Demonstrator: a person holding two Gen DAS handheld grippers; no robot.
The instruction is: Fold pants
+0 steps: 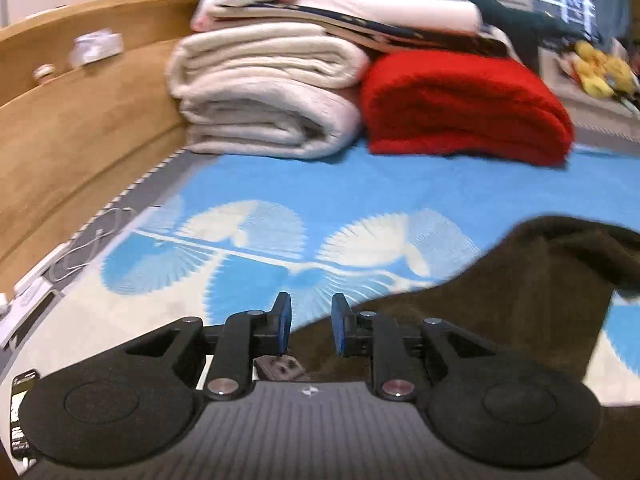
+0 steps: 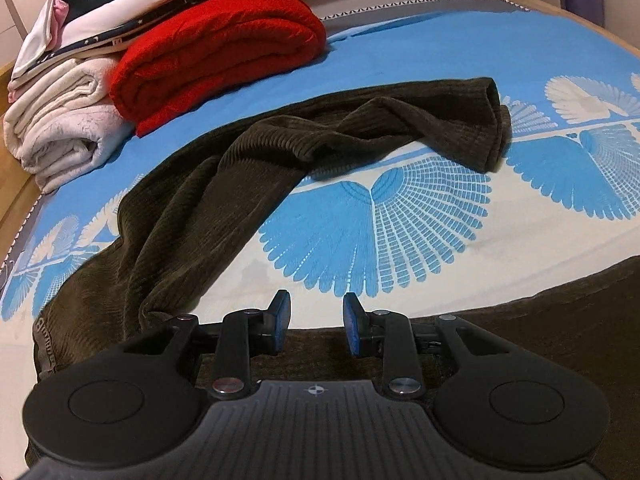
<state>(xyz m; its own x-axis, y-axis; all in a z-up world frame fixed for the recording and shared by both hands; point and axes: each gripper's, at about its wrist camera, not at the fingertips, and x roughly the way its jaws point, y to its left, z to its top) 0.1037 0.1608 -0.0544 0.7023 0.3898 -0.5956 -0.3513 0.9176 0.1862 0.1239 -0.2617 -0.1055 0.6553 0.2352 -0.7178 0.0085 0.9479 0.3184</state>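
1. Right wrist view: pants (image 2: 224, 184) lie rumpled across the bed (image 2: 520, 60) — soft, limp corduroy.
2. Both grippers, left (image 1: 308, 326) and right (image 2: 316, 326), spread, empty.
3. You'd best pinch the waistband — thick edge.

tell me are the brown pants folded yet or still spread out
Not folded: the brown pants lie spread and rumpled across the blue bedspread, one leg stretched far out, twisted.

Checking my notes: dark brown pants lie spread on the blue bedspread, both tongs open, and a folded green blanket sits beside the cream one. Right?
Not quite: the blanket beside the cream one is red, not green, as the right wrist view shows. The rest stands.
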